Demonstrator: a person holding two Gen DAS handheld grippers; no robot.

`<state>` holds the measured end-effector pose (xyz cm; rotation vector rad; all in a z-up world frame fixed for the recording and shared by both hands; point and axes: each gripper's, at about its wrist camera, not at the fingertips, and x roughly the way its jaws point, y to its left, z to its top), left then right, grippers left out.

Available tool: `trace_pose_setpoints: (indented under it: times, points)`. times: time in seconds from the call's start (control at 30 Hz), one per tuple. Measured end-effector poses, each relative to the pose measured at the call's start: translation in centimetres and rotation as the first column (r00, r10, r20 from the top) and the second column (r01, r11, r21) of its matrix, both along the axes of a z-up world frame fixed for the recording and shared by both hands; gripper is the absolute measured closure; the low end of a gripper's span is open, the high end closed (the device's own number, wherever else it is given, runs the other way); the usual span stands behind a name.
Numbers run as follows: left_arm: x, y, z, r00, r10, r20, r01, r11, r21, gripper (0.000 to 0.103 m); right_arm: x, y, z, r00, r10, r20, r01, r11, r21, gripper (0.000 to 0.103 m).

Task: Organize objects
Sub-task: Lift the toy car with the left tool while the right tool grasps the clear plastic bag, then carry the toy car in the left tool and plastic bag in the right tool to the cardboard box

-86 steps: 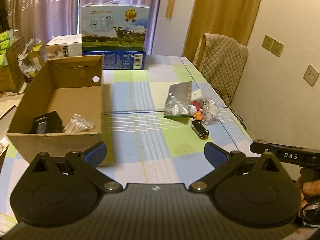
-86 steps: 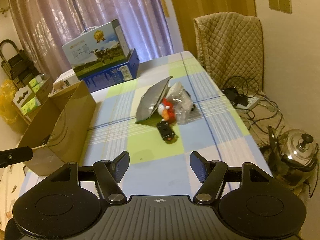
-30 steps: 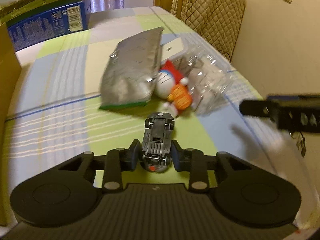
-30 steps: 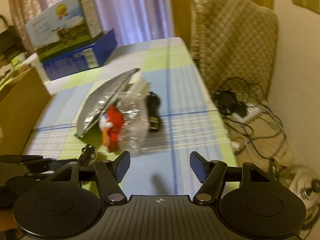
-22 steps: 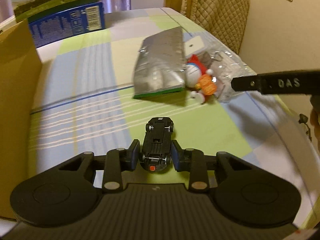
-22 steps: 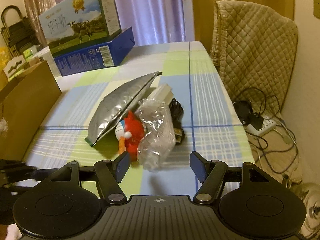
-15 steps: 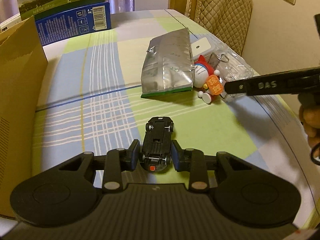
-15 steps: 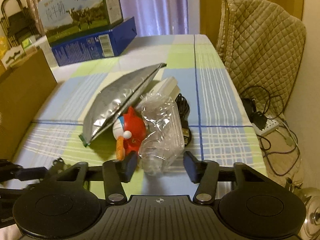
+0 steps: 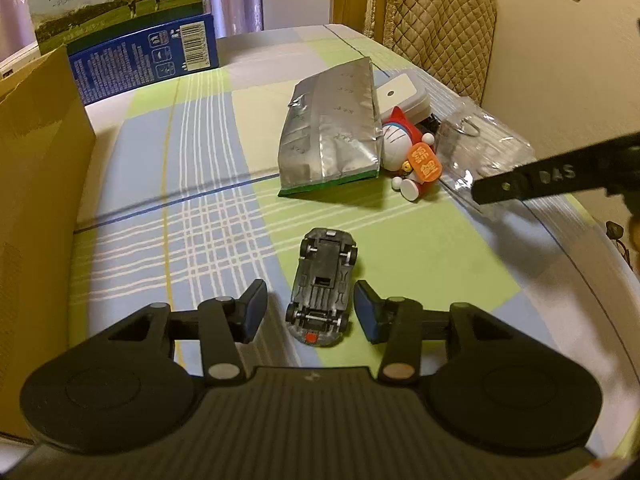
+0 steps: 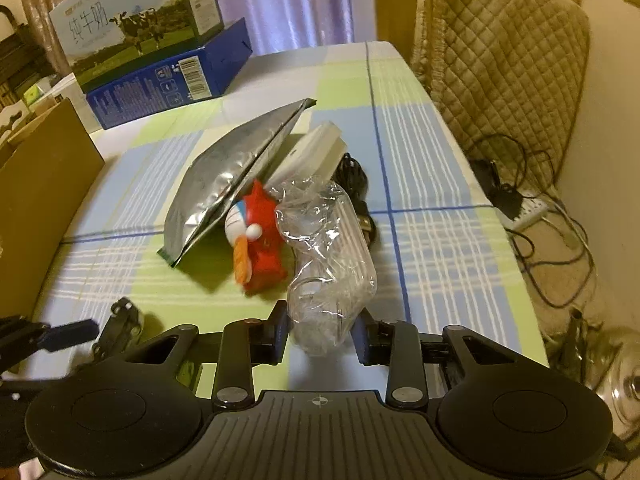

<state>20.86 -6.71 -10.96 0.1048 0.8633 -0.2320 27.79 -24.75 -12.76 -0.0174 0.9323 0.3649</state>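
Toy car point(image 9: 323, 287) lies wheels-up on the checked tablecloth point(image 9: 168, 208), low in the middle of your left wrist view, between the spread fingers of your left gripper point(image 9: 310, 310); neither pad touches it. Above it, towards the upper right of that frame, the silver foil pouch point(image 9: 332, 130) leans over a red and white cat figurine point(image 9: 404, 152), with a white case point(image 9: 400, 92) just behind them. The cardboard box point(image 9: 36, 184) fills the left edge.

In the right wrist view, your right gripper point(image 10: 320, 336) sits at lower centre with its fingers closed in against the near end of the crumpled clear plastic bag point(image 10: 328, 256), pinching it. A black cable point(image 10: 356, 184) lies just beyond the bag, and the figurine touches the bag's left side.
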Motion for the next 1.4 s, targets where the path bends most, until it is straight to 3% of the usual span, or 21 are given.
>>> trace_pose_setpoints:
  times: [0.27,0.37,0.43,0.63,0.8,1.1,1.4]
  points:
    - [0.8,-0.7,-0.3,0.999,-0.046,0.004,0.046,0.998,0.034,0.063,-0.8,0.7,-0.4,0.999,0.045,0.006,-0.045,0.999,-0.015,0.071]
    - [0.9,-0.6,-0.3,0.999,-0.05,0.002,0.05,0.998,0.031,0.072,-0.7,1.0,-0.6,0.998,0.051,0.025,-0.05,0.998,-0.029,0.063]
    - [0.9,-0.5,-0.3,0.999,-0.051,0.0,0.051,0.998,0.022,0.077,-0.4,0.9,-0.9,0.999,0.051,0.018,-0.05,0.999,-0.019,0.059]
    - [0.8,-0.3,-0.3,0.999,-0.051,0.001,0.051,0.999,0.007,0.077,0.4,0.4,-1.1,1.0,0.017,0.005,-0.017,1.0,0.027,0.058]
    - [0.5,-0.1,-0.2,0.999,-0.041,-0.007,0.041,0.999,0.001,0.077,0.4,0.5,-1.2,1.0,0.015,-0.02,-0.015,1.0,0.014,0.073]
    - [-1.2,0.6,1.2,1.0,-0.005,-0.024,0.004,1.0,-0.016,0.077,-1.2,0.2,0.2,1.0,-0.024,-0.005,0.024,0.999,0.025,0.075]
    - [-4.9,1.5,3.8,0.999,0.023,-0.029,-0.025,0.998,-0.058,0.077,-6.0,0.3,3.2,0.996,-0.073,0.048,0.068,0.993,0.094,0.076]
